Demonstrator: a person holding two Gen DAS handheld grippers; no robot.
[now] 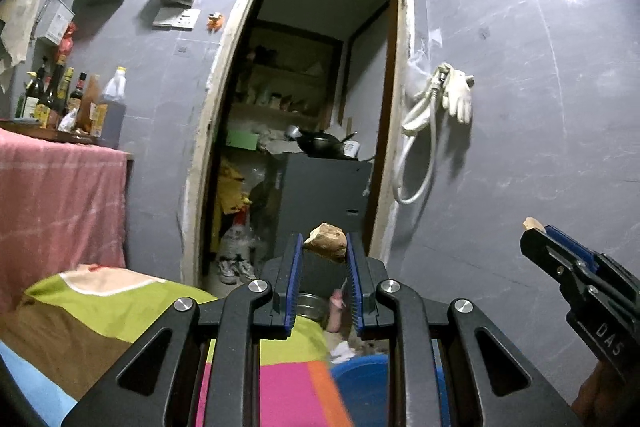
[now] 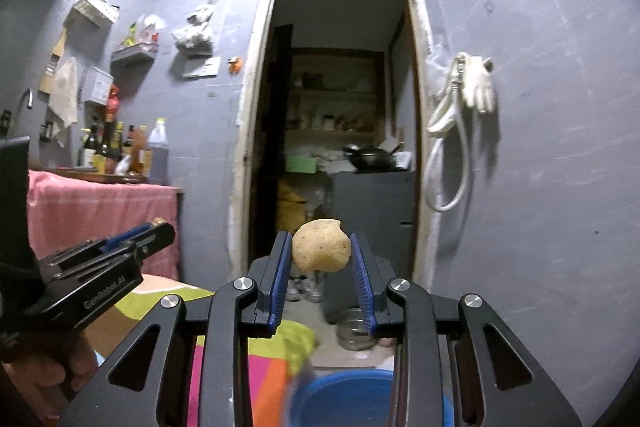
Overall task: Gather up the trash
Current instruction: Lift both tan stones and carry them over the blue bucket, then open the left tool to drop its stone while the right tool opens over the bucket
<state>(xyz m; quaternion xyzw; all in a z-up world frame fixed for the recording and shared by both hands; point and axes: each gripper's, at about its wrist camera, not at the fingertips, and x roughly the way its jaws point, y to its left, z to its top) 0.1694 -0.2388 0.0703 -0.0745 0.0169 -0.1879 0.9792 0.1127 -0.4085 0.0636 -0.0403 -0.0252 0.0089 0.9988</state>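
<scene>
Two grippers are up in the air, both pointing level at the open doorway in the grey tiled wall, and each one's got a bit of trash pinched between its blue pads. The left gripper is closed down narrow on a jagged brownish chunk, could be a piece of peel or a broken scrap, hard to say which. It sits right at the fingertips. The right gripper has its jaws a touch wider, clamped on a round tan thing that looks like a potato with a bite or chip out of the top edge.

From the left camera you can see the right gripper off to the side, its tan piece poking out at the tip. Same deal reversed from the right camera.

Below them there's a blue tub, a metal bowl on the floor, and a bright patchwork cloth. A pink towel hangs off the counter with bottles on top. A white glove and hose hang by the door.
</scene>
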